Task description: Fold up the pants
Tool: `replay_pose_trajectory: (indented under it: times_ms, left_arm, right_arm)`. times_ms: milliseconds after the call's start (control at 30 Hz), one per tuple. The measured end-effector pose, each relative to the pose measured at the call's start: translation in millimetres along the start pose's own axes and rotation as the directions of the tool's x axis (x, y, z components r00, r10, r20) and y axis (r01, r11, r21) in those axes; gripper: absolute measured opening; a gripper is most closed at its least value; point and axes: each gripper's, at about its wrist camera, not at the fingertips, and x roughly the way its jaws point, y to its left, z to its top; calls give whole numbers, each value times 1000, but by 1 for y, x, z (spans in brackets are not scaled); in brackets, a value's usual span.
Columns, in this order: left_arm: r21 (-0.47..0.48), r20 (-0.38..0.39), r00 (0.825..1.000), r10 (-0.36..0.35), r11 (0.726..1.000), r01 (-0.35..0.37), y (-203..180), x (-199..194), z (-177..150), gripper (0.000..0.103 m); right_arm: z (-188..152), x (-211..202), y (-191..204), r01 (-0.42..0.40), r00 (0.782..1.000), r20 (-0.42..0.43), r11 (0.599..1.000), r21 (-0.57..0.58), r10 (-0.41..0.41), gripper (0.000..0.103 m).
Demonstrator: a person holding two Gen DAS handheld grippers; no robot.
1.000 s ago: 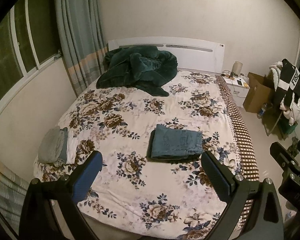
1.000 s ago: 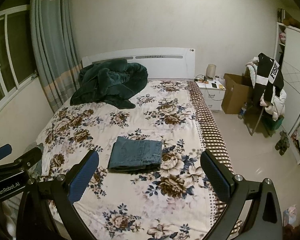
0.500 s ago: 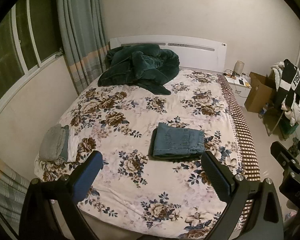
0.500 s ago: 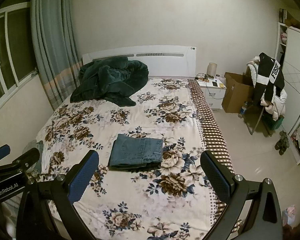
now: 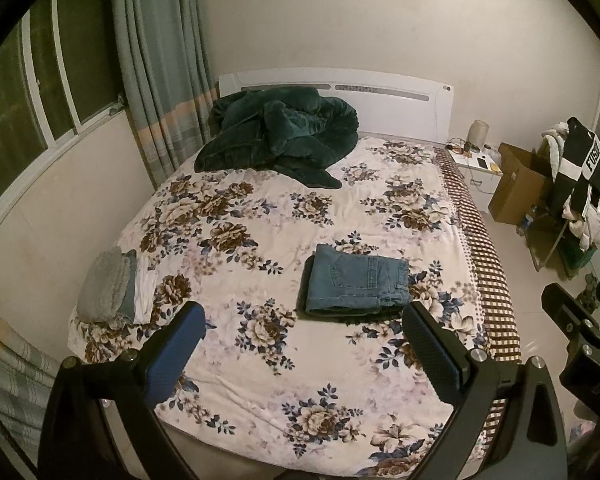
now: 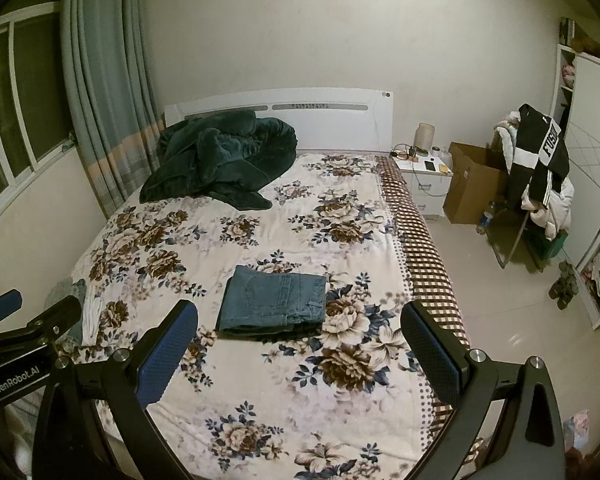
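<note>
Blue denim pants [image 5: 356,282] lie folded in a neat rectangle on the floral bed cover [image 5: 260,216], toward the near right of the bed. They also show in the right wrist view [image 6: 274,300]. My left gripper [image 5: 304,344] is open and empty, held back from the foot of the bed, well short of the pants. My right gripper [image 6: 300,344] is open and empty too, held to the right of the left one, also away from the pants. Each gripper shows at the edge of the other's view.
A dark green blanket [image 5: 278,136] is heaped by the white headboard [image 5: 400,98]. A folded grey and white stack [image 5: 108,286] sits at the bed's near left corner. A nightstand [image 6: 424,180], cardboard box [image 6: 472,188] and clothes-laden rack [image 6: 540,168] stand right of the bed.
Both grippers have drawn slightly back and up from the bed, so the pants sit a little farther off in both views. The pants have not moved.
</note>
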Motion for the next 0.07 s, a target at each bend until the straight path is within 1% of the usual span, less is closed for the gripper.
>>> replay_pose_trajectory:
  times_ms: [67]
  left_arm:
    - [4, -1, 1000, -6, 1000, 6, 0, 1, -2, 101]
  right_arm:
    - [-6, -2, 0, 1, 1000, -1, 1000, 2, -1, 103]
